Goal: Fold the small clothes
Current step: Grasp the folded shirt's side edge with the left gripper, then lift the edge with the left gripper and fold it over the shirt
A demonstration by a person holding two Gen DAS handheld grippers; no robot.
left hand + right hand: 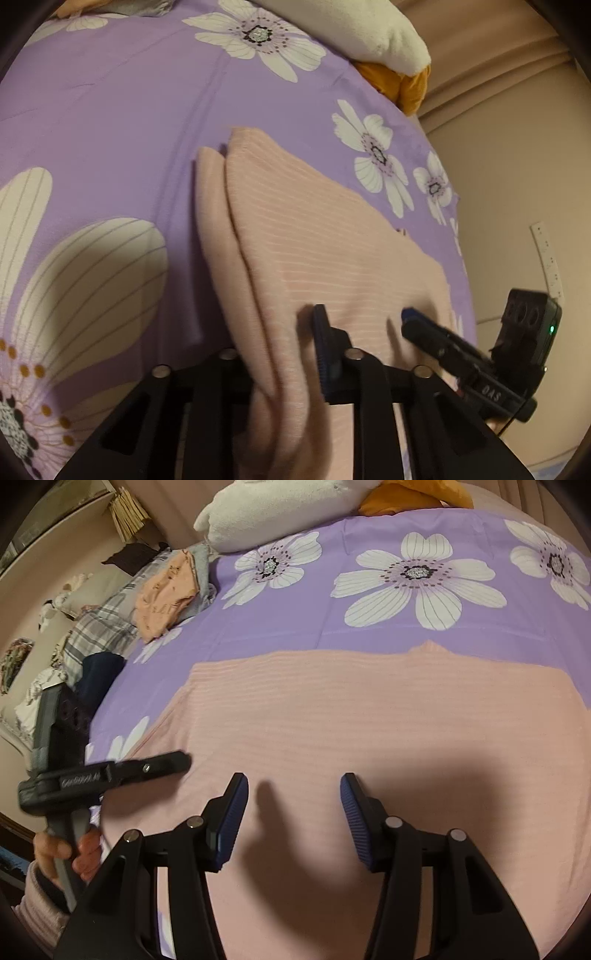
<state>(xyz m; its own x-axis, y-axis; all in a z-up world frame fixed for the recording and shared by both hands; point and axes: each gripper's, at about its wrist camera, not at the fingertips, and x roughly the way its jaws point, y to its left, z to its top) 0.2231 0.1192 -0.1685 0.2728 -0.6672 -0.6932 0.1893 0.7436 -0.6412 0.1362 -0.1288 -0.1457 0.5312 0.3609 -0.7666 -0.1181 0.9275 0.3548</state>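
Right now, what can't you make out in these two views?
1. Left wrist view: one pad of the left gripper is buried under a fold of the pink garment.
2. Right wrist view: the left gripper's tip is motion-blurred, so the jaw gap is unreadable there.
3. Both views: the garment's near edge is cut off by the bottom edge.
4. Right wrist view: the clothes pile is too small to count.

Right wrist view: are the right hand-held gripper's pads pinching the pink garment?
No, the right hand-held gripper is open, its pads apart above the flat pink garment.
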